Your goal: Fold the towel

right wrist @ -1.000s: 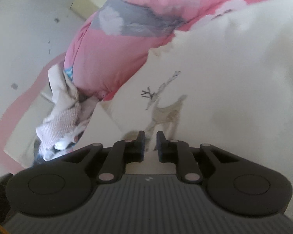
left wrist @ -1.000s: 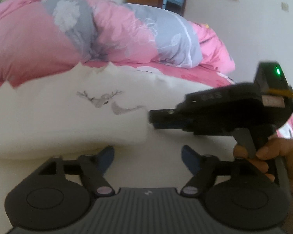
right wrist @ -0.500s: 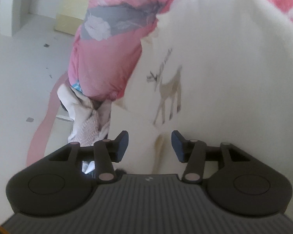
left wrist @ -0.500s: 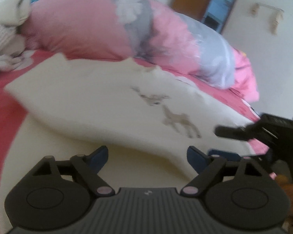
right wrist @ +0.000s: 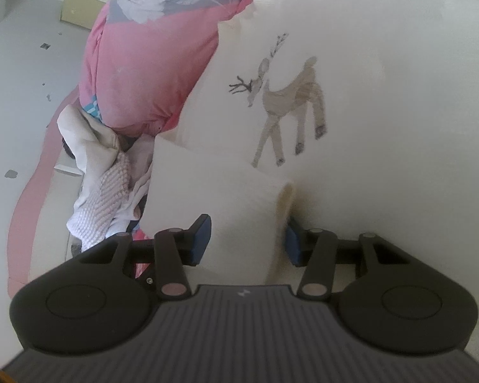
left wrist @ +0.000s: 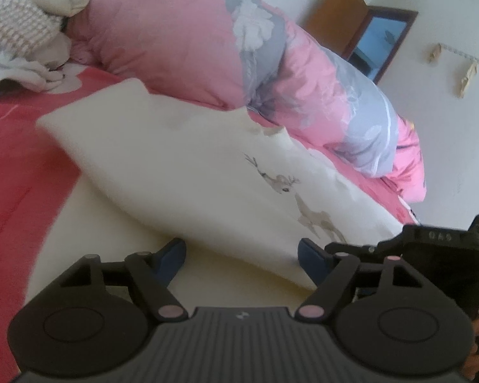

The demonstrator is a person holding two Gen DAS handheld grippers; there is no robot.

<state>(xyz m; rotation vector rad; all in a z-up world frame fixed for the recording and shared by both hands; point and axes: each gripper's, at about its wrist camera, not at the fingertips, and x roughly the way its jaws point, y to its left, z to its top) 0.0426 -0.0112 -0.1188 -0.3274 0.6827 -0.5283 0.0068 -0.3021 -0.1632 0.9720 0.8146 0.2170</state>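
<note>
A cream towel [left wrist: 188,172] with a deer print lies on the pink bed, its upper layer folded over a lower one. My left gripper [left wrist: 242,253] is open just in front of the folded edge, with towel cloth between the blue pads. In the right wrist view the same towel [right wrist: 383,95] fills the frame and the deer print [right wrist: 287,95] sits ahead. My right gripper [right wrist: 247,237] is open, its pads wide apart around a thick fold of the towel. The right gripper's black body [left wrist: 431,249] shows at the right of the left wrist view.
A bulky pink and grey quilt [left wrist: 207,41] lies behind the towel. A heap of white and knitted clothes [left wrist: 19,38] sits at the bed's far left corner. The red-pink sheet [left wrist: 9,159] is bare on the left. A wooden door [left wrist: 361,25] and white wall stand beyond.
My right gripper went from shut to wide open and now straddles the fold. The left gripper swung leftward, staying open, and the folded towel layer now lies flat.
</note>
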